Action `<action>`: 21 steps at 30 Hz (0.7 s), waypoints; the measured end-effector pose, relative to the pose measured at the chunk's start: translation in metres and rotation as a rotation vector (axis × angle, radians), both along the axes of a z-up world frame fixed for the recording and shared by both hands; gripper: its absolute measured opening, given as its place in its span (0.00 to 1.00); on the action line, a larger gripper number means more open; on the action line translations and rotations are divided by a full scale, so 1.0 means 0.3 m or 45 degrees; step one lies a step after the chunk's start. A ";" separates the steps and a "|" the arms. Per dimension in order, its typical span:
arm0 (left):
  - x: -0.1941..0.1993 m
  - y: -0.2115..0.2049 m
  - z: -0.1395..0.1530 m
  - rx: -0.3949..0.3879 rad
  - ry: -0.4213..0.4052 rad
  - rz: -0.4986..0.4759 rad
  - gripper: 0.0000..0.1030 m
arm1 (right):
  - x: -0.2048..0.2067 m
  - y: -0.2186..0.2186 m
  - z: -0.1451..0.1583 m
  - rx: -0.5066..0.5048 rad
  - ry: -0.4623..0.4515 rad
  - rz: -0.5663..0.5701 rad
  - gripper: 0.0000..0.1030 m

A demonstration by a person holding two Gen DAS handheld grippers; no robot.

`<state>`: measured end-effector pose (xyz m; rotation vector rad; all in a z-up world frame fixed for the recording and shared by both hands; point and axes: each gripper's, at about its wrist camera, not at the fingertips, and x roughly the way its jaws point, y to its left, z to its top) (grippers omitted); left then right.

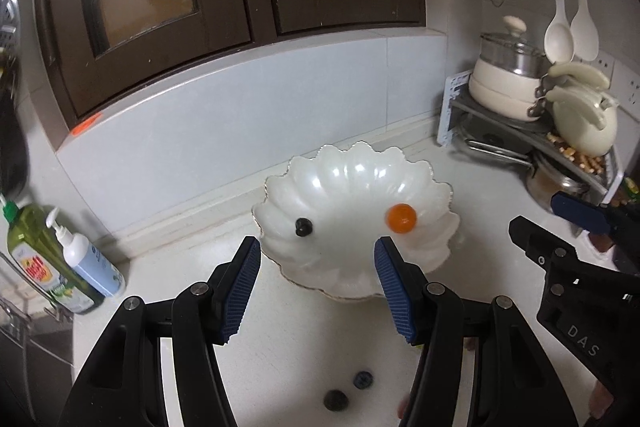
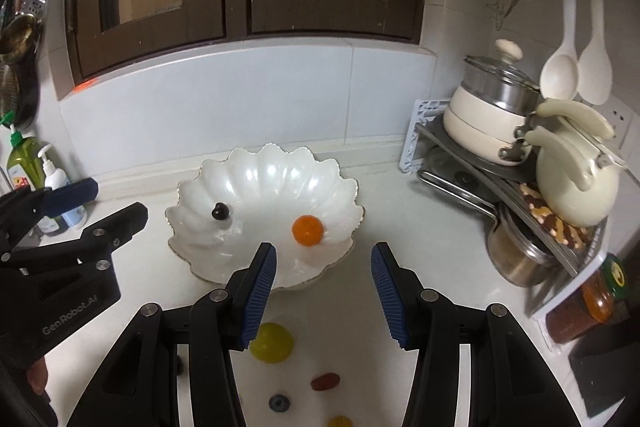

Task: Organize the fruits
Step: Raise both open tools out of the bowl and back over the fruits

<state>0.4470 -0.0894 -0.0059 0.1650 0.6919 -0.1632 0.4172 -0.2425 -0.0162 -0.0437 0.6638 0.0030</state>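
Nearest me, loose on the white countertop (image 2: 400,211), lie the fruits not yet sorted: a round yellow fruit (image 2: 272,342) half hidden behind my right tool's left finger, a small dark-red oblong fruit (image 2: 325,381), a blueberry (image 2: 279,403) and a yellow-orange piece (image 2: 340,421) cut off by the bottom edge. In the left wrist view two dark blueberries (image 1: 335,400) sit close together on the counter between the arms of my left tool.

My left gripper (image 1: 317,269) hangs with its blue ribbed pads apart and nothing between them; my right gripper (image 2: 323,277) is likewise released and empty (each shows at the edge of the other's view, flanking the dish).

Beyond the fingertips stands the pearly white scalloped dish (image 2: 224,167) with a thin gold rim. Inside it rest a small round orange fruit (image 2: 307,230) on the right and a single dark berry (image 2: 220,211) on the left, well apart.

Farther right, cream pots (image 2: 492,123) and a cream kettle (image 2: 572,183) crowd a grey corner rack; soap bottles (image 1: 64,259) stand far left.

I judge I am between deliveries: two fruits are in, several remain. The next move calls for dropping back toward the near counter, lining open pads around one small round fruit, and closing gently so it does not roll or squash.
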 end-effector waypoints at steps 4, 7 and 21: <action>-0.061 0.007 -0.001 -0.011 -0.016 -0.005 0.57 | -0.054 -0.004 0.008 0.014 -0.026 -0.015 0.49; -0.101 0.016 0.002 -0.015 -0.034 -0.002 0.57 | -0.098 0.001 0.013 0.009 -0.049 -0.026 0.49; -0.273 0.072 0.026 -0.004 -0.113 -0.068 0.57 | -0.278 0.054 0.022 0.043 -0.111 -0.083 0.49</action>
